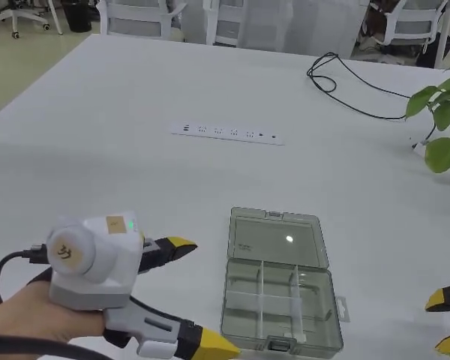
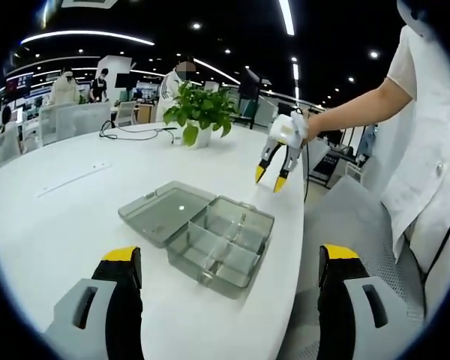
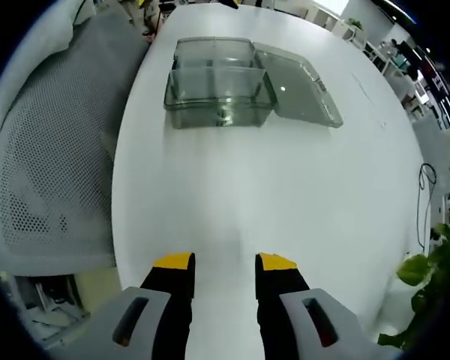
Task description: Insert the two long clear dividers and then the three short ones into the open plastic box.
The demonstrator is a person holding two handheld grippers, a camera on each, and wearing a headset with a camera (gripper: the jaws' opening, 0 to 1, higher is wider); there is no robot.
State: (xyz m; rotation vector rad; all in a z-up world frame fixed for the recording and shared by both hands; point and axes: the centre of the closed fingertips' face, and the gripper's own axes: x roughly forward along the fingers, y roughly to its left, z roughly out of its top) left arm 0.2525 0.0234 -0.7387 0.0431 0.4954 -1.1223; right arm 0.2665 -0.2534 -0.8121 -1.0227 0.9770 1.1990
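Clear-plastic, light, likely stiff and slick; calls for pinching dividers (image 1: 261, 283) by top edges. Sit seemingly slotted inside open box (image 1: 315, 330) on table (image 1: 135, 112). Holds left gripper (image 2: 229, 255) wide apart, right gripper (image 3: 221, 261) narrower, both empty.

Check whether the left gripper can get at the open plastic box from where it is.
Probably yes: the left gripper sits open beside the box, with bare table between them, and the lid lies flat on the box's far side, out of the way.
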